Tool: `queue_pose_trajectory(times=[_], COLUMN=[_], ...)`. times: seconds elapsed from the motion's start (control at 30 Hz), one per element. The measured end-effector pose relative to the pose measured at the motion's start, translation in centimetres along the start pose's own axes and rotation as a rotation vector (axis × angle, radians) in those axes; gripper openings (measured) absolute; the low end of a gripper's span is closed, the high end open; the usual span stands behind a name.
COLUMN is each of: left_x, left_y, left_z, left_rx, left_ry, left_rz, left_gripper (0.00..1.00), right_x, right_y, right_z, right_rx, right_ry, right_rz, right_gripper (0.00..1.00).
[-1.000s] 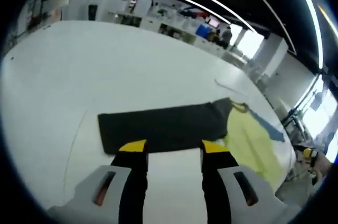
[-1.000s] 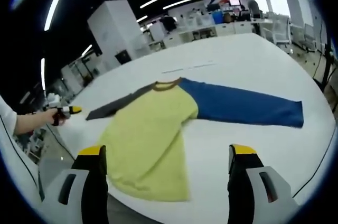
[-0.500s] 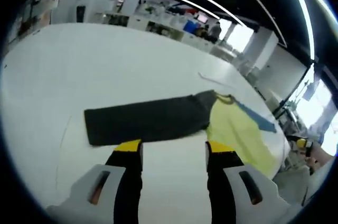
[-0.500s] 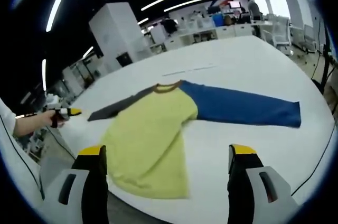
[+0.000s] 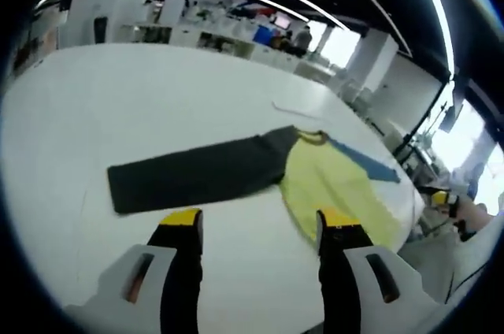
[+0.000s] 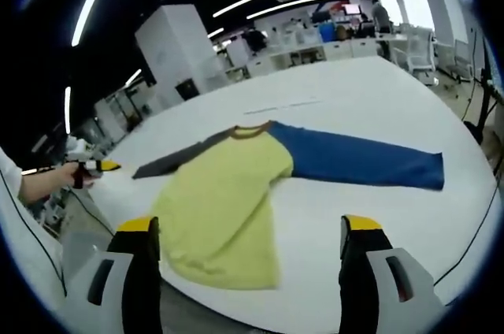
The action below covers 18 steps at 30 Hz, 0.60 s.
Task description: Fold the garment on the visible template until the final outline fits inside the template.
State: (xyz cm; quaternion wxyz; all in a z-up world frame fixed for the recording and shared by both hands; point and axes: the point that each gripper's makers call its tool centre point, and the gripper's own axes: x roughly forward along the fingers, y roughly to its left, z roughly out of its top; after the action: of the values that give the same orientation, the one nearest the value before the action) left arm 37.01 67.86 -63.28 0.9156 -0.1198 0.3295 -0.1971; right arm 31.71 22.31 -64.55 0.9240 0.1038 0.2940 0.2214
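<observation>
Table: broad white tabletop (image 6: 370,82), office desks and shelving far behind.
Template: thin dark outline on the tabletop (image 5: 81,224), left of the dark sleeve.
Garment: long-sleeved shirt with yellow body (image 6: 224,196), spread flat; blue sleeve (image 6: 358,162) stretched one way, dark grey sleeve (image 5: 189,179) the other, brown collar.
Left gripper (image 5: 260,228): jaws wide apart, hovering just short of the dark sleeve, holding nothing.
Right gripper (image 6: 246,235): jaws wide, above the hem, holding nothing.
Hand (image 6: 49,180): gripping the left tool beyond the table edge.

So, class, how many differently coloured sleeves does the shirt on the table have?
2. The blue sleeve stretches right of the yellow body in the right gripper view; the dark grey sleeve runs left.
</observation>
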Motion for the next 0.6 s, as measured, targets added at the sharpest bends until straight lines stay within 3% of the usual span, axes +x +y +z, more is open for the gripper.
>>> queue_pose_trajectory(times=[0.6], left_x=[-1.7], left_y=[-3.9], left_z=[-2.4], left_rx=[0.064], left_ry=[0.042], left_rz=[-0.095], left_gripper=[0.72], right_x=[-1.3], right_y=[0.4], right_z=[-1.0], right_rx=[-0.004], right_ry=[0.005], right_rz=[0.002], right_gripper=[0.94])
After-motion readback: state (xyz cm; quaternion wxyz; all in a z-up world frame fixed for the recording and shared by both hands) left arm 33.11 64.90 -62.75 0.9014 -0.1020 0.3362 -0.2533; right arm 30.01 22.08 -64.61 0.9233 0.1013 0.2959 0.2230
